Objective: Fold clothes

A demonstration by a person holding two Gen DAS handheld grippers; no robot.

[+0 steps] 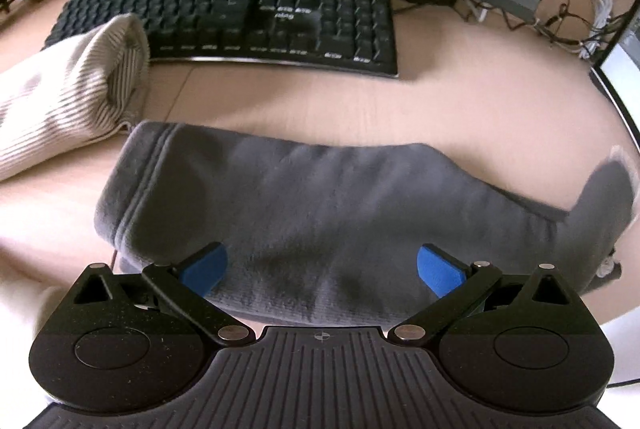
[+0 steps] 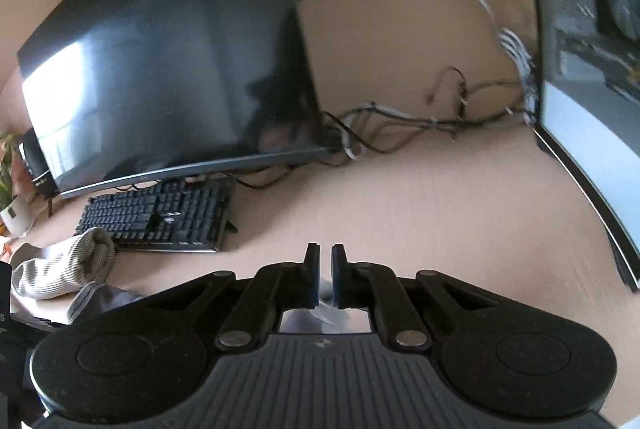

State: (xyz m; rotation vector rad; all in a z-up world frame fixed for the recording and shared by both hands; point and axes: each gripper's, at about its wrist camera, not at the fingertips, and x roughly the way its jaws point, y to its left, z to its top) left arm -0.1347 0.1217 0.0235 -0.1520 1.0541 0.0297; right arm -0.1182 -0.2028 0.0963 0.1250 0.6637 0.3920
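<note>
The gray sock (image 1: 304, 213) lies flat on the desk (image 1: 460, 109), long side going left to right, with its open cuff at the left and its toe end curling up at the right. The left gripper (image 1: 320, 269) hangs over it with its jaws wide apart, holding nothing. The right gripper (image 2: 326, 271) has its jaws nearly together, and I cannot tell if it holds anything.

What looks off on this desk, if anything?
The striped beige garment sits bunched with its end pushed against the keyboard front edge, instead of flat. The grey garment lies roughly flat on the desk. No spills or damage visible.
</note>
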